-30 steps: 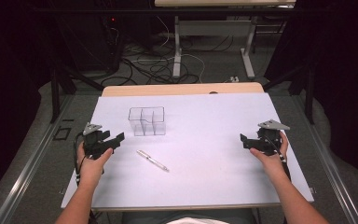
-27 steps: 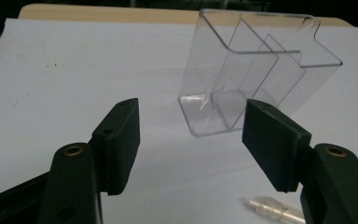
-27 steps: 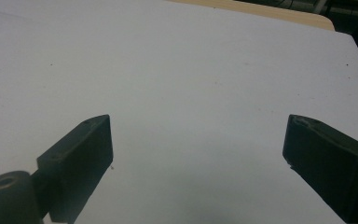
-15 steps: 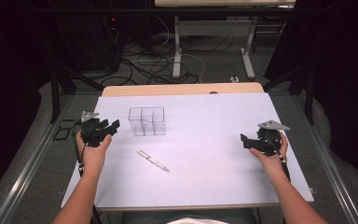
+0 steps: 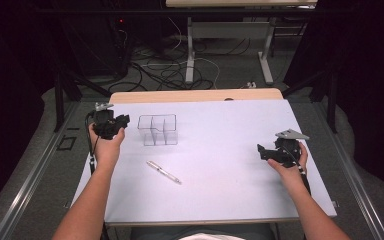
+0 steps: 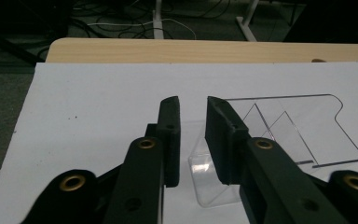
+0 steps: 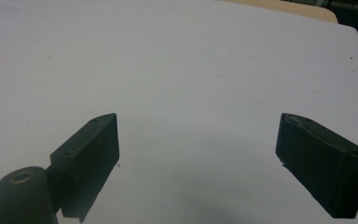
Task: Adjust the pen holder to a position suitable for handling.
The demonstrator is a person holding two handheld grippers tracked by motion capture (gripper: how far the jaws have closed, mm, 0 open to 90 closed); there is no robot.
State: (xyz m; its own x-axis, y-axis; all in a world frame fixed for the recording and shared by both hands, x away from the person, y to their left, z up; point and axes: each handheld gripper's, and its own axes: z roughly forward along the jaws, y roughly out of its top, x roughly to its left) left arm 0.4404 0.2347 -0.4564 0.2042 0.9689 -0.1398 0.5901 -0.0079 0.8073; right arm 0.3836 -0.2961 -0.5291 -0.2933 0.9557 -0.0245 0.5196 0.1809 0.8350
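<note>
- A white tabletop (image 5: pixel 220 165) stands in a dark room, with cables on the floor behind it.
- At the left, the left hand-held gripper (image 5: pixel 121 121) hovers just beside the clear organizer (image 5: pixel 158 130); its jaws have just been closing to a narrow gap with nothing between them, though the clear wall is hard to read there.
- To grip well, I judge it should reopen, straddle one wall squarely, then squeeze gently.
- The pen (image 5: pixel 163 172) lies in front of the organizer, apart from it.
- At the right, the right hand-held gripper (image 5: pixel 261 151) rests wide and empty, well apart.
</note>
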